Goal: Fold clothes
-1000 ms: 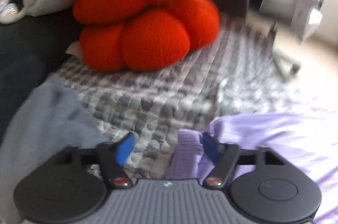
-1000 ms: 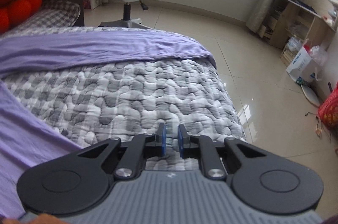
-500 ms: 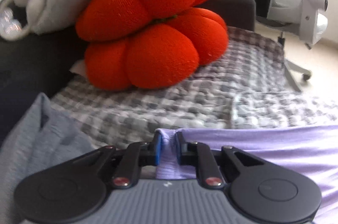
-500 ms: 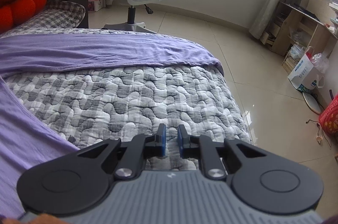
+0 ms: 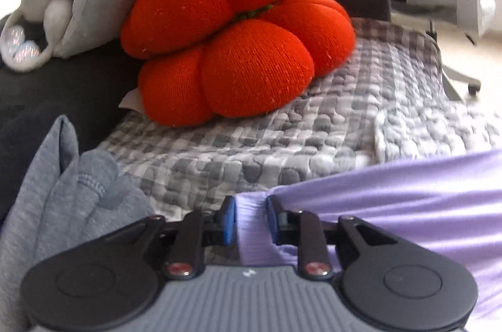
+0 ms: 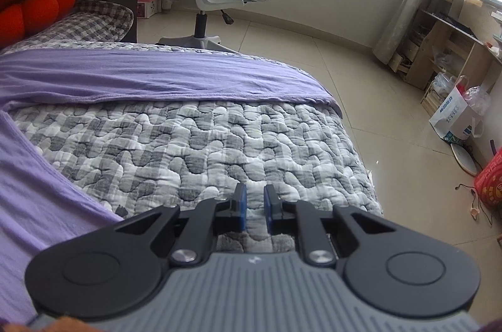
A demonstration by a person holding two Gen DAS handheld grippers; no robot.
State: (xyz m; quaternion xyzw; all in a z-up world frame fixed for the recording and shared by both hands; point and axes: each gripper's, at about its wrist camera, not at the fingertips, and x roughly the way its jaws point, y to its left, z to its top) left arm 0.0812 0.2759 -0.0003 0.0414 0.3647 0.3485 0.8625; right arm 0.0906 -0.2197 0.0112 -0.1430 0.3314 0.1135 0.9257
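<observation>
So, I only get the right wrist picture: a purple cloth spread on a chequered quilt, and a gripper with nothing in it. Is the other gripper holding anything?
Observer: The left gripper has a ribbed edge of the purple garment between its pads, and its jaws are opening.
Operator: Are there any other clothes over on that side?
Observer: Yes, a grey garment lies crumpled on the bed just to the left of that gripper, apart from the purple one.
</observation>
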